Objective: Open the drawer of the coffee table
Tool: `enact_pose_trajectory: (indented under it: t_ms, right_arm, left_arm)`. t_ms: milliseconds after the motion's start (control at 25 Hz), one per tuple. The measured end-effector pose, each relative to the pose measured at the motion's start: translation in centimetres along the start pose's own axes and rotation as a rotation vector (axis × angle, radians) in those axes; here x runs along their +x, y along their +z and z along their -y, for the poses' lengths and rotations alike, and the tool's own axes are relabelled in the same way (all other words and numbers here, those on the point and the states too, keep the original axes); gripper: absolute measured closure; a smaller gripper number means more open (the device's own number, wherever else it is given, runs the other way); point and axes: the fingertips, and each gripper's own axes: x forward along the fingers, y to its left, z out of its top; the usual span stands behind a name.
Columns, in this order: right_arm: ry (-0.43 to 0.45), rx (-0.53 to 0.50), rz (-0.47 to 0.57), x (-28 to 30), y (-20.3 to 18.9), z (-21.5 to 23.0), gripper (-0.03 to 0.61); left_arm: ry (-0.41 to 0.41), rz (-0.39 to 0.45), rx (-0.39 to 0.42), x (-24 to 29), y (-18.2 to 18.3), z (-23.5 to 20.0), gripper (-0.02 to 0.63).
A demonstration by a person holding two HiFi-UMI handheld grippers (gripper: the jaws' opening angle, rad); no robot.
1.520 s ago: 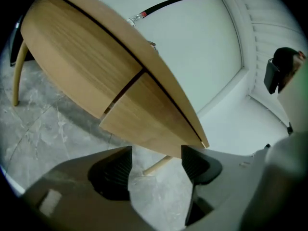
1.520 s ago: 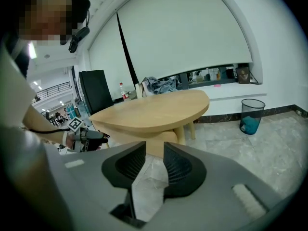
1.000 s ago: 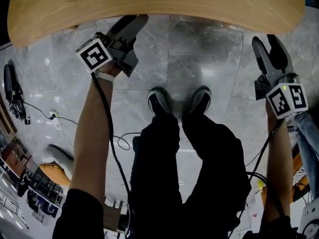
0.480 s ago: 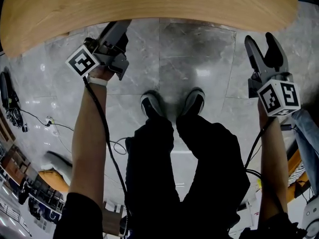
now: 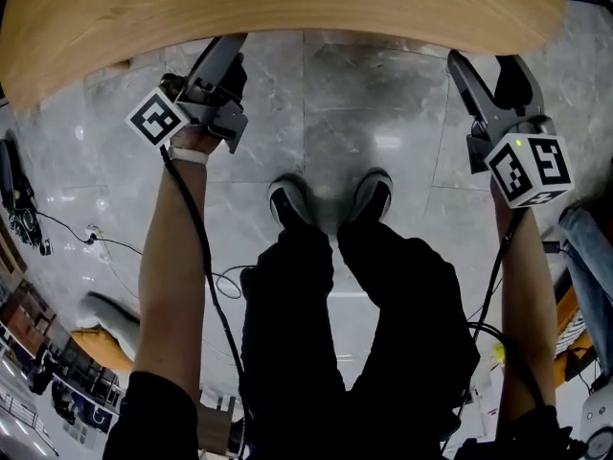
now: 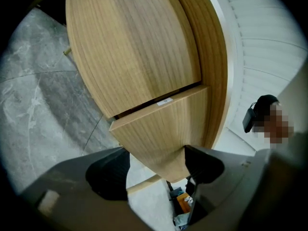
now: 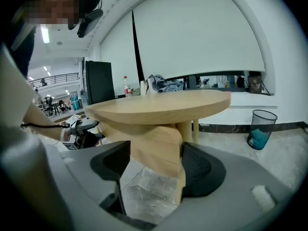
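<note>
Wood fills the top of the head view: the round surface (image 5: pixel 287 17) seen from above, with the left tongs (image 5: pixel 222 65) reaching under its near edge and the right tongs (image 5: pixel 484 70) beside its right end, over grey marble floor (image 5: pixel 383 113) and the person's shoes (image 5: pixel 292 199). That view hides everything beneath the top, so the drawer (image 6: pixel 163 129) shows only in the left gripper view. There it is a panel set in the wooden body under the top. It stands slightly proud of the panel next to it, with a dark gap and a small label along the seam. The left tongs are spread wide with the drawer's end between the pads, and whether either pad touches it I cannot tell. The right gripper view gives the side-on look the others lack: the top on a pale leg (image 7: pixel 187 129), clothes (image 7: pixel 163 84) heaped on it, a dark cabinet (image 7: pixel 100 83) behind and a mesh bin (image 7: pixel 261 129) on the floor to the right. It also catches the left tongs and hand low at the left. The right tongs are opening, with a wedge of the underbody wood between the pads; the right pad lies just beside its edge and the left pad is apart from it.
</note>
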Motion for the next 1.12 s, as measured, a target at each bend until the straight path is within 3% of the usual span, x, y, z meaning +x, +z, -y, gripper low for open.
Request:
enact_pose_trajectory:
  t_ms: [280, 400, 440, 520, 640, 720, 800, 880, 1000, 1120]
  right_arm:
    - [-0.017, 0.045, -0.025, -2.3, -1.8, -1.6, 0.25]
    - [-0.017, 0.064, -0.049, -3.4, -2.8, -2.4, 0.252]
    - [-0.014, 0.068, -0.061, -3.6, -3.1, -2.5, 0.253]
    - [-0.01, 0.078, -0.09, -3.9, -3.2, -2.5, 0.256]
    - [-0.009, 0.123, -0.151, -4.1, -2.8, -2.6, 0.258]
    - [-0.018, 0.13, -0.181, -4.2, -2.5, -2.8, 0.264]
    - [-0.03, 0.123, -0.203, -4.2, -2.5, -3.0, 0.266]
    - [-0.044, 0.102, -0.219, -4.1, -2.6, -2.9, 0.267]
    - [-0.062, 0.051, -0.231, -3.8, -2.7, -2.7, 0.273]
    - [-0.065, 0.045, -0.237, -3.8, -2.7, -2.8, 0.275]
  left_arm:
    - [-0.004, -0.03, -0.047, -2.6, -2.4, 0.6, 0.242]
    - [0.069, -0.103, -0.044, -4.2, -4.2, 0.7, 0.242]
    - [0.142, -0.154, -0.014, -4.9, -5.1, 0.3, 0.242]
    - [0.331, -0.284, 0.12, -7.0, -6.6, -0.3, 0.242]
    - [0.57, -0.453, 0.431, -10.0, -5.8, 1.1, 0.242]
    - [0.67, -0.5, 0.641, -10.8, -3.4, 2.8, 0.249]
    - [0.717, -0.509, 0.784, -10.5, -0.9, 4.0, 0.264]
    - [0.73, -0.515, 0.84, -9.4, 0.3, 4.4, 0.264]
    - [0.741, -0.516, 0.834, -7.9, 0.2, 3.9, 0.264]
    - [0.743, -0.498, 0.81, -7.1, -0.1, 3.8, 0.33]
